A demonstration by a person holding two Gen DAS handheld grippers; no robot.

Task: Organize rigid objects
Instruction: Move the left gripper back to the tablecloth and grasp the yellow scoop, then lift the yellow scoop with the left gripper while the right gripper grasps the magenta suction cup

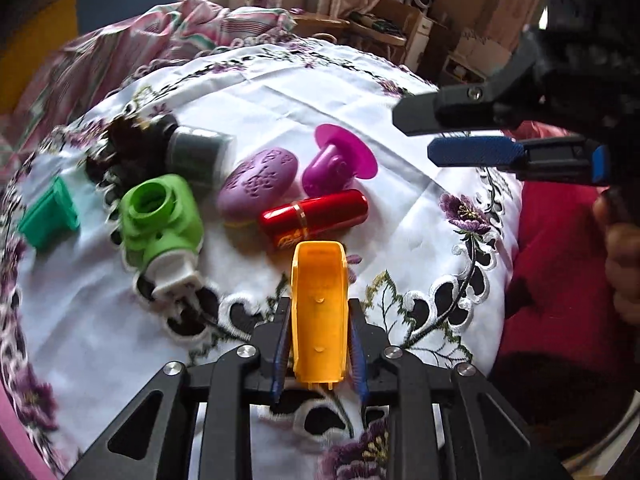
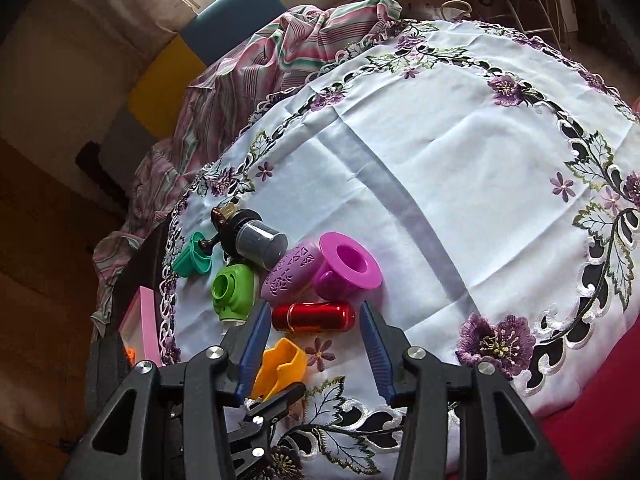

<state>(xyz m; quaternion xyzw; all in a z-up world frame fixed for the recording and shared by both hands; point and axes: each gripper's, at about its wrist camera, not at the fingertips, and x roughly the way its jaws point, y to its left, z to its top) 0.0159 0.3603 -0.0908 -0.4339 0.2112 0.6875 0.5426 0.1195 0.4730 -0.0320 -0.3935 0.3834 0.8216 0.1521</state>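
Left tool (image 1: 318, 354) was clamped on the orange plastic piece (image 1: 318, 312), blue pads (image 1: 280, 352) pressing both long sides near its base, open channel face up and the far end sticking out past the tips toward the pile. Right tool (image 2: 314, 350) was partly open with nothing between the pads, hovering above the red metallic capsule (image 2: 314, 317) (not touching it, as far as either view showed). The orange piece sat low over the cloth-covered bench (image 2: 440, 168), just in front of the capsule. Rest of the cluster lay beyond it: lilac embossed oval (image 1: 258, 186) touching the capsule, magenta flanged spool (image 1: 340, 160) just beside the oval, lime green housing (image 1: 160, 220) with a white end to the left, teal piece (image 1: 48, 216) at the far left, grey cylinder with dark cap (image 1: 196, 152) behind. Handling guess: orange piece looked like thin-walled moulded plastic, light and stiff, smooth sides, so a side grip low on the walls was fine but hard squeeze could flex the channel. Capsule looked glossy and round, likely to roll or slip; best taken across the middle of its body. Striped blanket (image 2: 248, 76) bunched past the bench edge, well apart.
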